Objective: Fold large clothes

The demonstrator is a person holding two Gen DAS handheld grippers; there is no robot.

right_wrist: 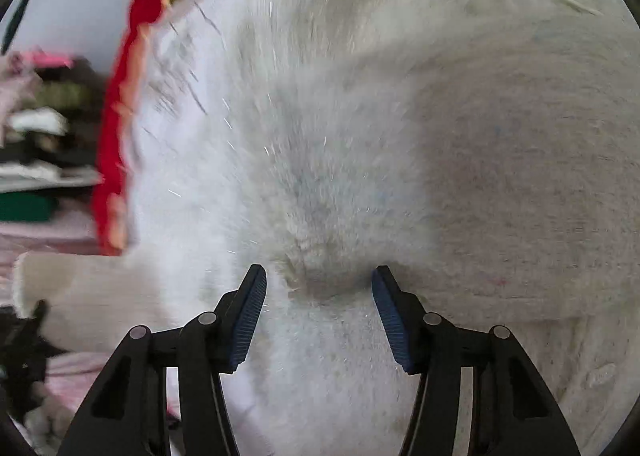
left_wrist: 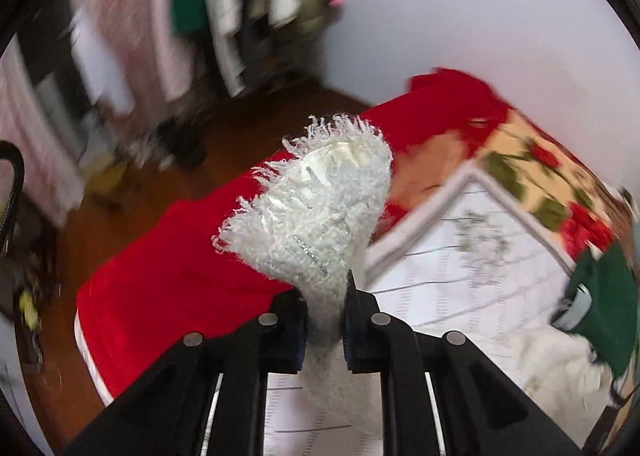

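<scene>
My left gripper [left_wrist: 326, 296]: jaws pinch the fringed edge of a white fuzzy garment [left_wrist: 316, 207] | my right gripper [right_wrist: 319, 288]: jaws spread, garment at 12 o'clock over the bed [left_wrist: 180, 264] | feels soft, limp, light; grip edges, not fringe.

L gripper [left_wrist: 325, 296] clamped on white fringed knit [left_wrist: 316, 207] | over red blanket [left_wrist: 180, 276]

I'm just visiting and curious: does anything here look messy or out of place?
Nothing looks damaged. The left hand-held gripper pinches a bunched, frayed-looking fringe of the white fuzzy garment, while the right hand-held gripper hangs open over it. Both views are blurred.
</scene>
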